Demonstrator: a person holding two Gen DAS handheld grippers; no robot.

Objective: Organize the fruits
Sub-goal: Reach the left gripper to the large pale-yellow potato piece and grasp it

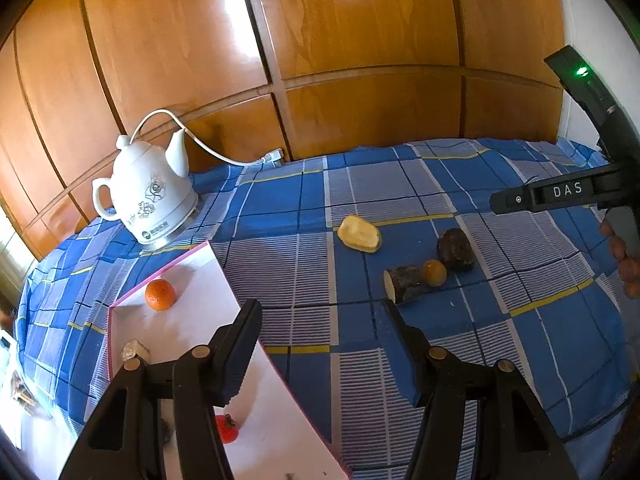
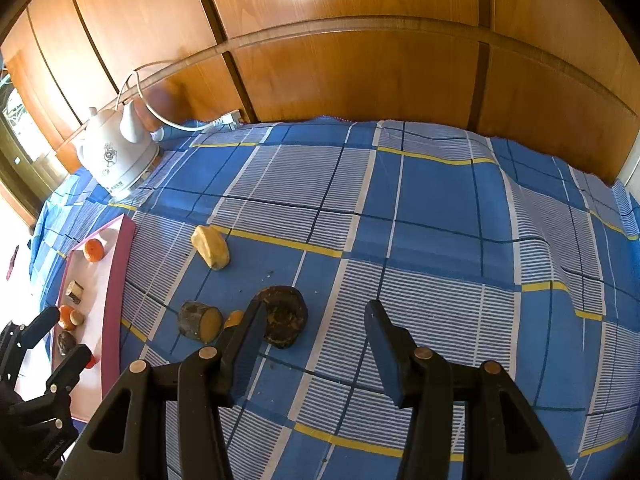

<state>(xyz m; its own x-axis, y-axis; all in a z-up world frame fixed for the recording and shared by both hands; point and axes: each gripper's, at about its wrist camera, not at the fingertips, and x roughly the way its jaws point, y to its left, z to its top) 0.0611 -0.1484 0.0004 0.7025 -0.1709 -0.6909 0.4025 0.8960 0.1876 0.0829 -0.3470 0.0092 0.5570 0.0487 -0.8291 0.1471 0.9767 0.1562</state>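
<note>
- Black fingers of the left gripper point(image 1: 320, 344) are spread apart with nothing between them. One finger hangs over the white tray point(image 1: 200, 280), the other over the blue checked cloth point(image 1: 440, 184) on the tabletop.
- Right gripper point(image 2: 316, 344) has its fingers spread too, pinching nothing, low over the cloth beside the dark round lump point(image 2: 286, 320).
- On the cloth, close together, lie the lump, a small yellow-brown fruit point(image 1: 435, 273) and a cut dark piece point(image 1: 404, 283). Its long side lies flat, and its pale cut end faces the tray.
- Farther back, a pale yellow piece point(image 1: 359, 233) lies alone, long side flat.
- An orange point(image 1: 160, 294) sits at the tray's far end.
- Only the left view shows the red tomato point(image 1: 227, 429) clearly; only the right view shows the tray's other pieces in a row.
- A white kettle point(image 1: 148, 196) stands behind the tray.
</note>
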